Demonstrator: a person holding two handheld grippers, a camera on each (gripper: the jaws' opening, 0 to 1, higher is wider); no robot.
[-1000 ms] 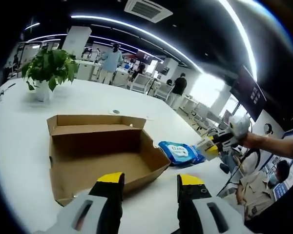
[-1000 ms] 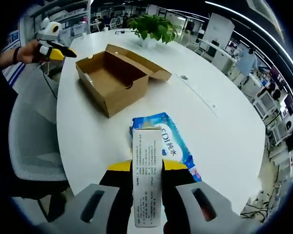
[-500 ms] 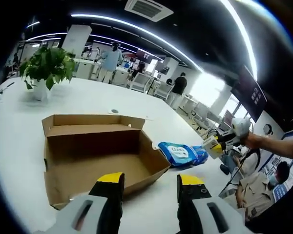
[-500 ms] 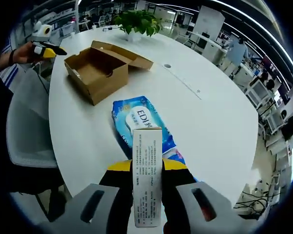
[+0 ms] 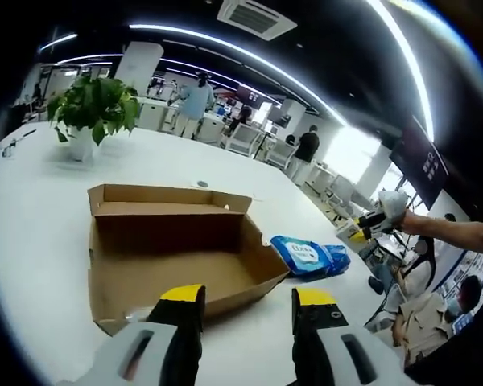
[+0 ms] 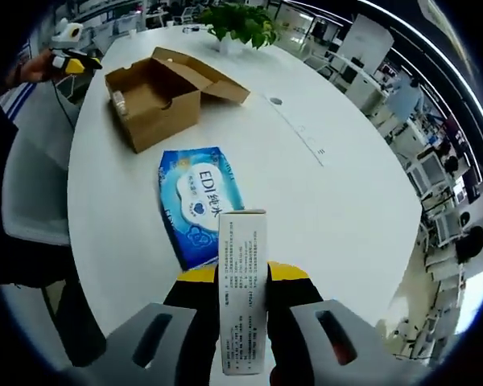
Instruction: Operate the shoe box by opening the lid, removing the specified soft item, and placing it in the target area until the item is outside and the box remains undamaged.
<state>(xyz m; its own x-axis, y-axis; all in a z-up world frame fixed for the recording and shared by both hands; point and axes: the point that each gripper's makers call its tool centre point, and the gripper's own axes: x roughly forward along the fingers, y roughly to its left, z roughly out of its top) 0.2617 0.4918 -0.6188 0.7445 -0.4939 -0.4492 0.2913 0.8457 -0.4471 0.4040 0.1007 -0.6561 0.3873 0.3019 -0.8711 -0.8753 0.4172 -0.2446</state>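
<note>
- Left gripper view: left gripper (image 5: 248, 301) hangs over the near edge of the white table (image 5: 32, 209), yellow-tipped jaws apart, nothing between them.
- Shoe box (image 5: 173, 249), plain brown cardboard, sits just beyond those jaws, lid folded back on its far side, inside looks bare from here.
- Blue wipes pack (image 5: 310, 256) lies flat on the table just right of the box, outside it; cannot tell if it touches the box corner.
- Potted plant (image 5: 92, 112) stands far left on the table, well apart from the box.
- Right gripper (image 5: 369, 227) comes in from the right, held by a hand, beyond the wipes pack; small, its jaws are hard to read here.
- Right gripper view: right gripper (image 6: 242, 277) has its jaws closed on a small white carton (image 6: 242, 289) with printed text, standing upright between the yellow tips.
- Wipes pack (image 6: 197, 201) lies on the table just beyond the carton, between it and the shoe box (image 6: 153, 92).
- Box is open, lid hanging off the right side; a small pale item shows at its near inner wall, too small to tell.
- Left gripper (image 6: 68, 56) shows far left past the box.
- Grey chair (image 6: 28, 201) stands at the table's left edge.
</note>
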